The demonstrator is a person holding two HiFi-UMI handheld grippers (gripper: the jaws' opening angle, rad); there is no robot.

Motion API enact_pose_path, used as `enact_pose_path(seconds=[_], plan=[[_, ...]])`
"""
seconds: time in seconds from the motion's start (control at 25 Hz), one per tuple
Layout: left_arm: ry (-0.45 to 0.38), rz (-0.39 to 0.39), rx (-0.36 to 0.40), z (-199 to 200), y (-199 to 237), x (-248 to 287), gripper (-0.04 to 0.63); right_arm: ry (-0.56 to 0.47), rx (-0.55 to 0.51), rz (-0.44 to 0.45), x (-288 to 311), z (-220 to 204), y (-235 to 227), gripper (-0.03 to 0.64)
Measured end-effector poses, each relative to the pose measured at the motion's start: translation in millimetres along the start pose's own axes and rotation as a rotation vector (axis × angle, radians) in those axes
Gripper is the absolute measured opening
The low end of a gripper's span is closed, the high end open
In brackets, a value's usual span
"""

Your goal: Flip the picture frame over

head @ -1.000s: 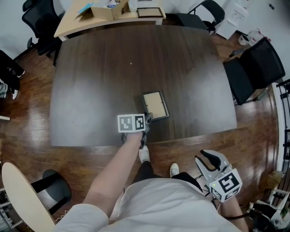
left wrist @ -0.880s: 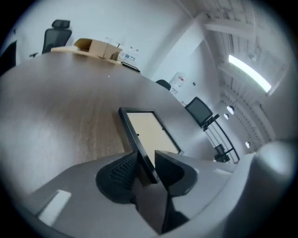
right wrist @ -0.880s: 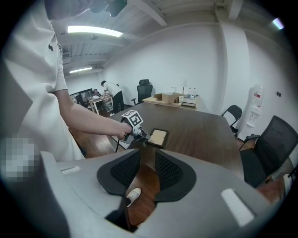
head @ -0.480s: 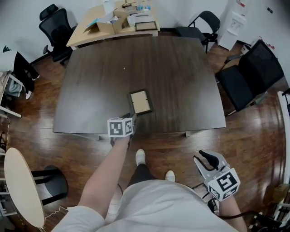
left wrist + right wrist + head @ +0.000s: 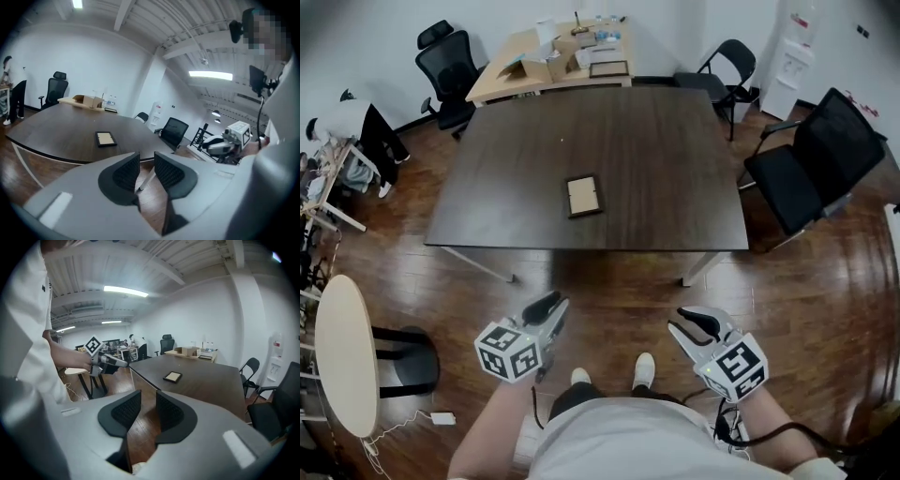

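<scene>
Head view: looking steeply down on a dark table [image 5: 656, 141]; the person is standing off its near edge, over the wood floor [image 5: 609, 281].
Picture frame [image 5: 584, 195]: lying flat on the table, toward the near edge and slightly left of the table's middle. Dark border, pale panel facing up; can't tell if that's front or back. Nothing is touching it.
Left gripper [image 5: 546, 309]: hovering off the table's near edge, well apart from table and frame, pointing toward the table.
Left jaws: left gripper view is showing them standing a narrow gap apart, gripping nothing; only floor and a table leg are showing through the gap.
Right gripper [image 5: 694, 325]: hovering off the table's near edge too, level with the left one, well apart from the table.
Right jaws: right gripper view is showing the same narrow gap, nothing between, floor showing through.
Cross-check: each gripper view is showing the frame on the table ahead, with the other gripper off to the side.
Black chair [image 5: 811, 164]: sitting just beside the table's right edge.
Wooden desk [image 5: 546, 56]: standing against the table's far edge, carrying cardboard boxes [image 5: 520, 66].
Round pale table [image 5: 342, 352]: standing off the dark table's near-left corner.
</scene>
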State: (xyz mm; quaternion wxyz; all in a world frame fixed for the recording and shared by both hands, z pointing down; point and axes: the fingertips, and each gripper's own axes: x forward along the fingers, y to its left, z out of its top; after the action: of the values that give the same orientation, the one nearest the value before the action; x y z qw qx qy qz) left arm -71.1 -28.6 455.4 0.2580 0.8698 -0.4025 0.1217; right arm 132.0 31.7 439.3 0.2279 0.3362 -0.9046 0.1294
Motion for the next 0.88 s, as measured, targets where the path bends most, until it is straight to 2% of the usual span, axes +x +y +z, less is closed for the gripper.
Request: enact_pose_path(seconds=[0.28, 0.44, 0.64, 0.88], plan=[[-0.062, -0.13, 0.136, -19.7, -77.4, -86.3, 0.095, -0.061, -0.023, -0.03, -14.4, 6.2, 55.2, 0.103], [-0.101, -0.185, 0.169, -36.5, -105.2, -138.4, 0.095, -0.074, -0.022, -0.057, -27.6, 0.0, 99.0, 0.103], [-0.11, -0.222, 0.186, -69.3, -113.8, -199.4, 0.095, -0.07, -0.044, -0.068, -34.3, -9.3, 168.4, 0.103], [-0.112, -0.231, 0.193, -97.9, -111.4, -238.6, 0.092, -0.082, -0.055, -0.068, -45.7, -11.6, 230.1, 0.104]])
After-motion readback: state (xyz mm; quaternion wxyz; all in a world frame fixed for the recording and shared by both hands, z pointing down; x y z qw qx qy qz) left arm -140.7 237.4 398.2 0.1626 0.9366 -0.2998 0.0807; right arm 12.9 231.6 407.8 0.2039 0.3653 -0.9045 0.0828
